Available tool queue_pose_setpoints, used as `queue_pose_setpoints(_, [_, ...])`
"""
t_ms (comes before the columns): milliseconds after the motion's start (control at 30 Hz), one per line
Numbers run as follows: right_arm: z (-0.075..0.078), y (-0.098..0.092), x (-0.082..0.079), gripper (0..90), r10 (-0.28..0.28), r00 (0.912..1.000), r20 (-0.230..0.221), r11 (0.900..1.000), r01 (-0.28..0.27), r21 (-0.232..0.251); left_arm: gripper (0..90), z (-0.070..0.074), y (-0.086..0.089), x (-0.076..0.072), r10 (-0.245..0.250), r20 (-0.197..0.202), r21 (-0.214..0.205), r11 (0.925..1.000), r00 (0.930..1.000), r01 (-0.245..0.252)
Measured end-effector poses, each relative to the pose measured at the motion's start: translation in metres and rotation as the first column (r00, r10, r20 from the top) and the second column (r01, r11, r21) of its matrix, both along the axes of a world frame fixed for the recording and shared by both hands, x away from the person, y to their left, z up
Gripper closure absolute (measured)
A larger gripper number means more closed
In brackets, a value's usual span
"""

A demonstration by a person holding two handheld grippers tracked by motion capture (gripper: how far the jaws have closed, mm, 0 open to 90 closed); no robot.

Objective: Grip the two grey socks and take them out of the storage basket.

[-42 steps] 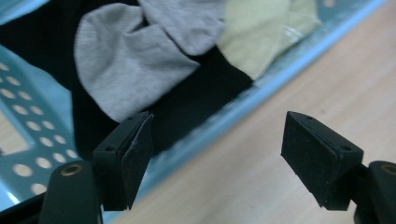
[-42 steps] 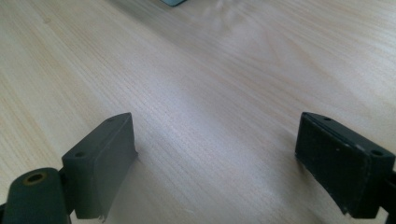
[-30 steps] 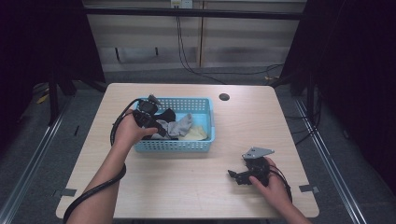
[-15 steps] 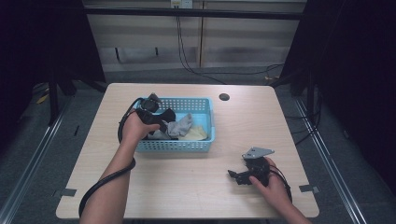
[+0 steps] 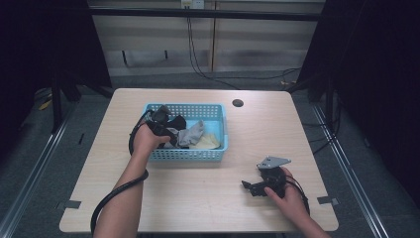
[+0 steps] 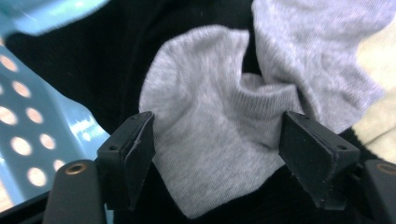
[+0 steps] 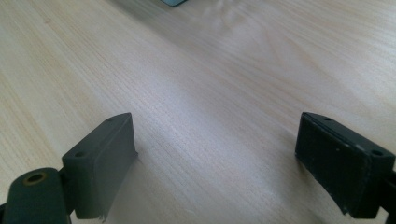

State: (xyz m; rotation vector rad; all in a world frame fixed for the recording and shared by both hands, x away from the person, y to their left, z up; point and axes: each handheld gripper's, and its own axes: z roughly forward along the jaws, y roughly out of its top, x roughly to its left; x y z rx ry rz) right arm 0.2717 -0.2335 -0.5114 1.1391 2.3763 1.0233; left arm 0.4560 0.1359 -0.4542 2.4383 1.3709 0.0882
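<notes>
Grey sock (image 6: 219, 135) lies between the left hand-held gripper's (image 6: 217, 144) jaws.

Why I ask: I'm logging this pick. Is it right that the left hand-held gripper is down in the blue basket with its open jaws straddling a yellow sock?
Not quite: the sock is grey, not yellow. The left gripper view shows the left hand-held gripper with open jaws straddling the grey sock in the blue basket; its jaws have just been closing.
</notes>
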Motion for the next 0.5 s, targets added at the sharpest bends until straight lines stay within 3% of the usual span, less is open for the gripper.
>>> queue_pose_setpoints(267, [0.0002,0.0000,-0.0001,11.6,-0.001,1.0000,-0.001,1.0000,0.001,-0.001,45.7,-0.0060,-0.0007,-0.0011,0.008,-0.057,-0.015,0.9999,0.9984,-0.009])
queue_pose_setpoints(367, [0.0001,0.0001,-0.0003,11.6,-0.003,1.0000,-0.003,1.0000,0.003,0.001,57.1,-0.0063,-0.0008,-0.0014,0.013,-0.067,-0.007,0.9999,0.9976,-0.014])
queue_pose_setpoints(400, [0.0001,0.0000,-0.0001,11.5,-0.001,1.0000,-0.001,1.0000,0.001,0.000,57.1,-0.0059,-0.0006,-0.0015,0.014,-0.071,-0.009,0.9999,0.9973,-0.015])
queue_pose_setpoints(467, [0.0000,0.0000,0.0000,11.6,0.000,1.0000,0.000,1.0000,0.000,-0.001,69.4,-0.0030,0.0000,-0.0015,0.020,-0.071,-0.002,0.9998,0.9973,-0.020])
queue_pose_setpoints(500, [0.0000,0.0000,0.0000,11.6,0.000,1.0000,0.000,1.0000,0.000,-0.001,69.4,-0.0004,0.0006,-0.0014,0.018,-0.071,0.000,0.9998,0.9973,-0.018])
